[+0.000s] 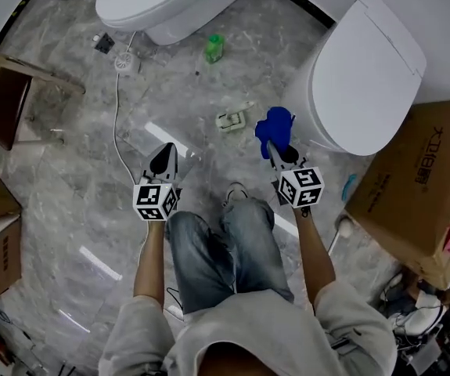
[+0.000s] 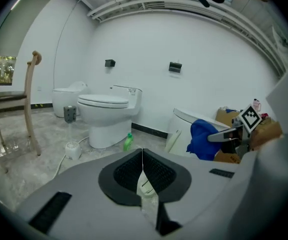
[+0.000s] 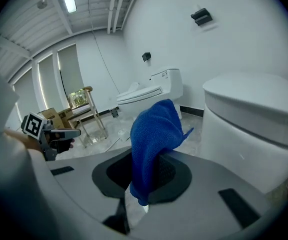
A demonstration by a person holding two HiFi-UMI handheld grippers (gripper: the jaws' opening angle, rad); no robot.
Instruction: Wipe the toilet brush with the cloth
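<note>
The blue cloth [image 3: 153, 134] is pinched in the closed jaws of the right gripper [image 1: 272, 148]; the left gripper [image 1: 166, 152] is shut on nothing; beyond, toward the floor's far-left edge beside the toilet [image 2: 106, 116], the toilet brush [image 2: 71, 134] is stood upright, judged nearer the left gripper.

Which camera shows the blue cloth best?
The right gripper view: the blue cloth looks big and close, pinched in the right tool. The head view shows it small from above; the left gripper view shows it far off.

Grey marbled floor [image 1: 68, 194]. Standing on it: toilet [image 1: 170, 2] at top, second toilet [image 1: 365, 73] at right, green bottle [image 1: 214, 48] between them, brush [image 1: 124, 61], chair [image 1: 9, 92] at left, box [image 1: 420, 186] at right.
</note>
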